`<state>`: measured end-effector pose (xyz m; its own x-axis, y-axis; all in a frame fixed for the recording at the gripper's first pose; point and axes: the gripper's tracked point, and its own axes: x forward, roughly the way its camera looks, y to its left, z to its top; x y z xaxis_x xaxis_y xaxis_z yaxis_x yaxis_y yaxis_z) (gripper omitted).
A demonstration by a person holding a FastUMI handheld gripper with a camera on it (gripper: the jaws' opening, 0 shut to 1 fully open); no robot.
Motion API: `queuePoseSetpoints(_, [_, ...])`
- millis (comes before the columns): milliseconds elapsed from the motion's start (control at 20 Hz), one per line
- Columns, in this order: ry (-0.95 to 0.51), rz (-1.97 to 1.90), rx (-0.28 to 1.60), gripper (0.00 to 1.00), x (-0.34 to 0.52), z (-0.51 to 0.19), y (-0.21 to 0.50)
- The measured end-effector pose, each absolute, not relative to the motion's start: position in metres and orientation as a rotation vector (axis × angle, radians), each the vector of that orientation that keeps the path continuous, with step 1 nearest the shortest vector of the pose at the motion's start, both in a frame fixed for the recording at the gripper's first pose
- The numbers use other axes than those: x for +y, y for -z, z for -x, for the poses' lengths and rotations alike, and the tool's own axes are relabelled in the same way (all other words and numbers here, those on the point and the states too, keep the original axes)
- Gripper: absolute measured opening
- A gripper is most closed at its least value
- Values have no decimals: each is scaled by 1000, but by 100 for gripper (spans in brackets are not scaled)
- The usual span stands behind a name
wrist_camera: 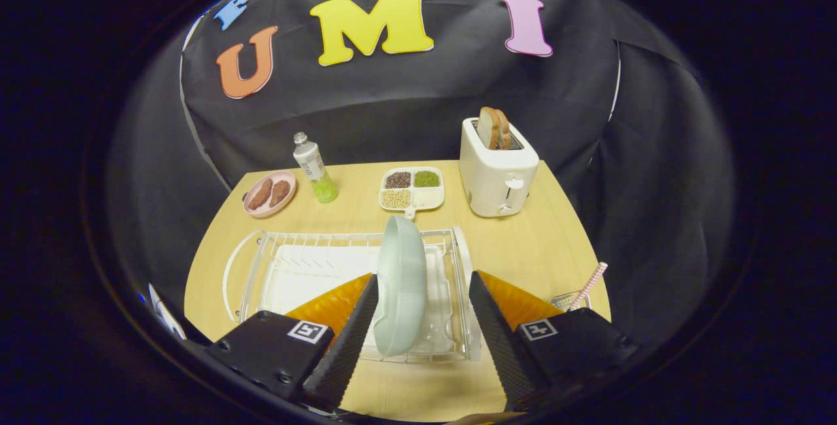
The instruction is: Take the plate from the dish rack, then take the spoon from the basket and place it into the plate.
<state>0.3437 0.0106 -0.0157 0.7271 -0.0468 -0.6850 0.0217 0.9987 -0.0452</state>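
Note:
A pale green plate (401,261) stands on edge in the white wire dish rack (307,237), at the rack's right end. My gripper (423,276) is open, with a finger on each side of the plate. The left finger (356,320) lies right against the plate's rim, and a clear gap separates the plate from the right finger (492,320). Just beyond the right finger, the spoon's pink striped handle (590,284) sticks up out of a small wire basket (563,297), which the gripper body mostly hides.
At the back of the wooden table (549,242) stand a white toaster (497,180) with bread in it, a divided tray of grains (412,188), a bottle (315,169) and a pink plate of sausages (269,193). The table's near edge lies just under the fingers.

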Motion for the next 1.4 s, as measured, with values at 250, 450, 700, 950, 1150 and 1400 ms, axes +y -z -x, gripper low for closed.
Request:
queuePoseSetpoints(250, [33, 141, 822, 78, 24, -366, 14])
queuePoseSetpoints(450, [135, 215, 940, 41, 17, -379, 20])
queuePoseSetpoints(700, [203, 232, 1123, 28, 6, -384, 50])
queuePoseSetpoints(950, [256, 254, 1126, 22, 6, -380, 45])
queuePoseSetpoints(1150, [304, 266, 1114, 19, 7, -369, 35])
queuePoseSetpoints(1400, [355, 294, 1046, 18, 9, -367, 26])
